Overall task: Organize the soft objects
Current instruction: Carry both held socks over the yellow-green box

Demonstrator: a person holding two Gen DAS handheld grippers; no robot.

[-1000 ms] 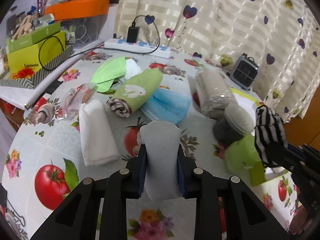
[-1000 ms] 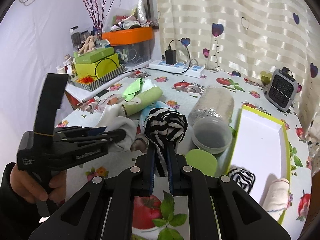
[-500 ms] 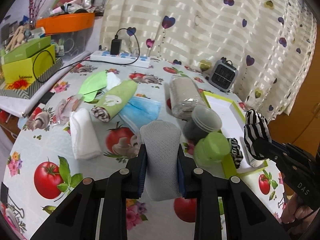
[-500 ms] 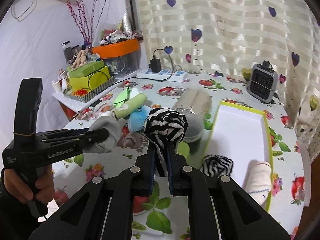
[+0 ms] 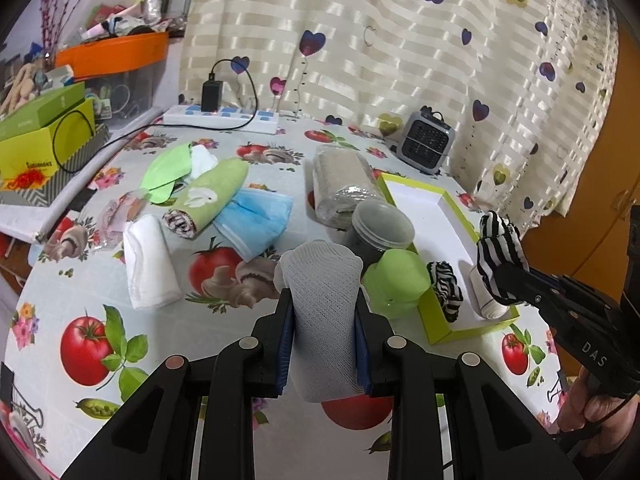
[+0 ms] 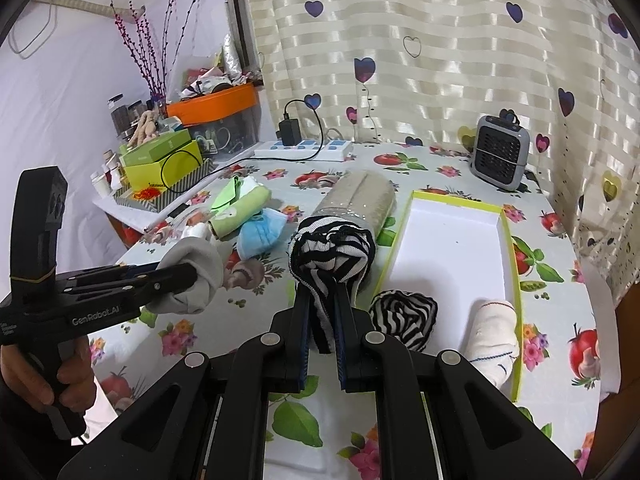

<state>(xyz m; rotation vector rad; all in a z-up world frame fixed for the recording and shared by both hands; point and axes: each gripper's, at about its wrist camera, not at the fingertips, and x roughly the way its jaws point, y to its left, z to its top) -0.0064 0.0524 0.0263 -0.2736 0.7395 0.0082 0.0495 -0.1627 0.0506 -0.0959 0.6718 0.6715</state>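
My left gripper (image 5: 323,322) is shut on a rolled grey sock (image 5: 322,308), held above the table's front. The same grey sock (image 6: 192,276) shows at the left of the right wrist view. A black-and-white striped sock (image 6: 332,252) is pinched in my right gripper (image 6: 323,334), which hangs just left of the lime-edged white tray (image 6: 452,240). That striped sock (image 5: 500,248) appears at the right in the left wrist view, over the tray's near end. Inside the tray (image 5: 424,208) lie a zebra-striped roll (image 6: 404,316) and a white sock (image 6: 494,328).
On the table lie a green rabbit towel roll (image 5: 208,200), a blue mask (image 5: 254,222), a white folded cloth (image 5: 150,264), a beige wrapped roll (image 5: 344,188), a clear jar (image 5: 380,232) and its green lid (image 5: 396,280). A small grey heater (image 6: 500,156) and a power strip (image 6: 304,148) stand at the back.
Both grippers have drifted right toward the tray, each keeping its sock. The tray with the zebra roll and white sock has come further into both views.
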